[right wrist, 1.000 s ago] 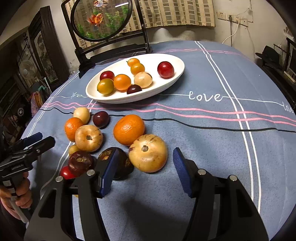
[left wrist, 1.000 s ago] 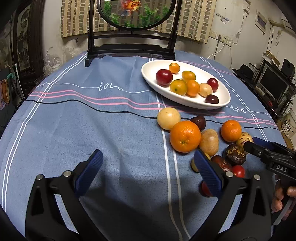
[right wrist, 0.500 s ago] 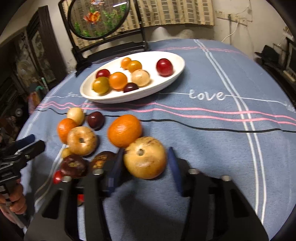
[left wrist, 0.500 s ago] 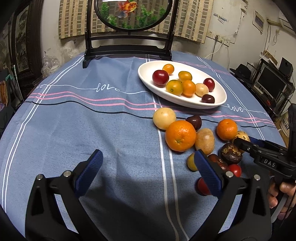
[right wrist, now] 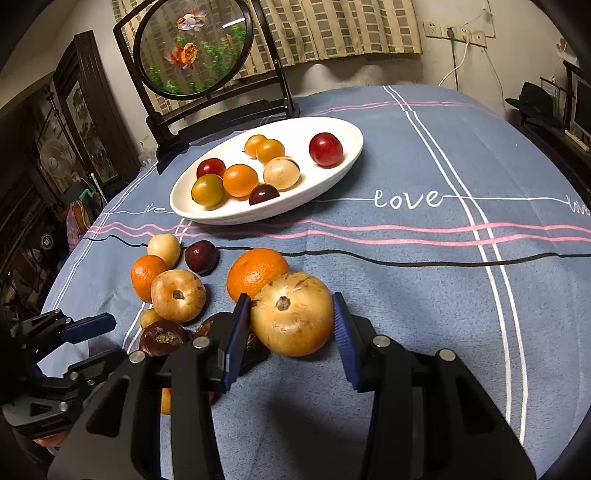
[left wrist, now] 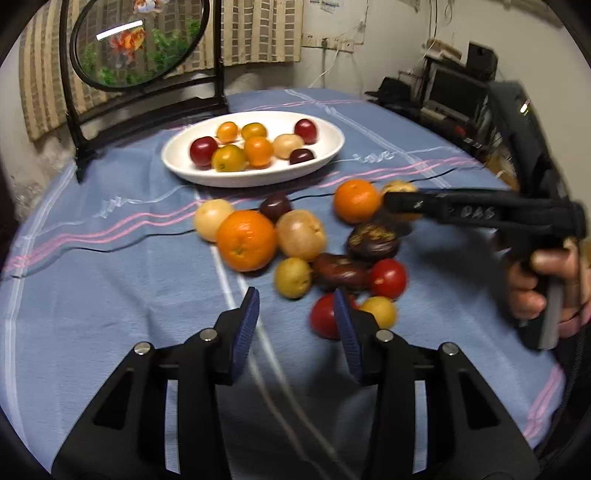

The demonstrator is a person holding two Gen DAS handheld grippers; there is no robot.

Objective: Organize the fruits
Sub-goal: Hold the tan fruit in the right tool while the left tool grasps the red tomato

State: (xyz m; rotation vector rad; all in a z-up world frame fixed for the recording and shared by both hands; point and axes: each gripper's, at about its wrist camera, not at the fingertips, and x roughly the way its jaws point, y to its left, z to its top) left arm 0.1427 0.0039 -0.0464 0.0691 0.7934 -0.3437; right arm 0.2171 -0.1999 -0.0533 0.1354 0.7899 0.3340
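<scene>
Right tongs clamp the tan fruit just short of the plate, which lies straight ahead, while my left tongs, just narrowed, hold nothing.

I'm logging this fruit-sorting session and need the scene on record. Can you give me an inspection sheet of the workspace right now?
Surface: round table under a blue tablecloth with pink, white and black stripes and "love" lettering.
Job's things: white oval dish holding eight small fruits; loose fruits beside it, including a large orange and a tan round fruit.
Clutter: nothing seen.
Grippers: right gripper closed on the tan round fruit; left gripper has just been closing, nothing between its fingers.
Cables: white cord from a wall socket.
Surroundings: goldfish screen on a dark stand, striped curtain, electronics at the right.
</scene>
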